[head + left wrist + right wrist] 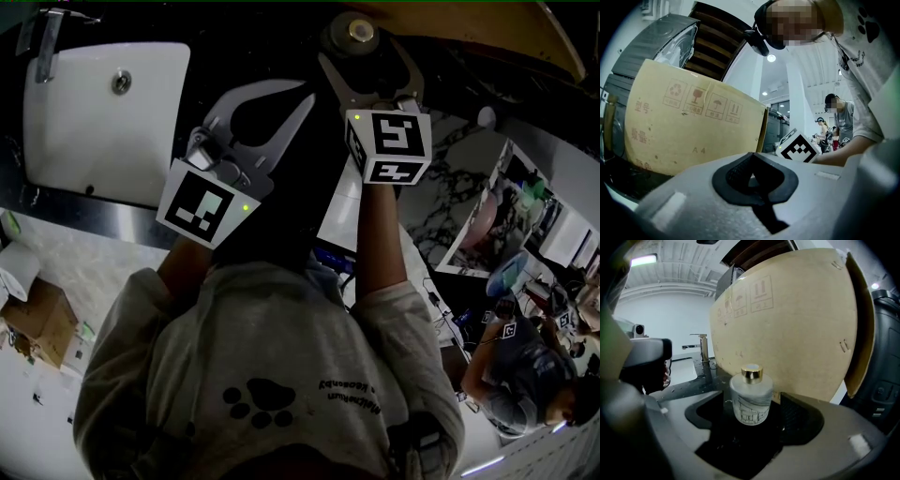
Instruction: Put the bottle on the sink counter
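Note:
A small frosted bottle [751, 399] with a gold cap stands upright on the wet black sink counter [689, 385], right in front of a cardboard sheet. My right gripper [751, 409] is open, one jaw on either side of the bottle with a little gap to each pad. In the head view the gold cap [359, 33] shows between the right gripper's [364, 54] fingers. My left gripper [281, 98] hovers beside it to the left, away from the bottle. Seen in its own view, the left gripper [751, 157] is shut with nothing in it.
A white sink basin [103, 112] with a faucet [704, 348] lies left of the bottle. A large cardboard sheet [787, 319] leans just behind the bottle and fills the left gripper view too [689, 126]. Other people [525, 366] stand off to the right.

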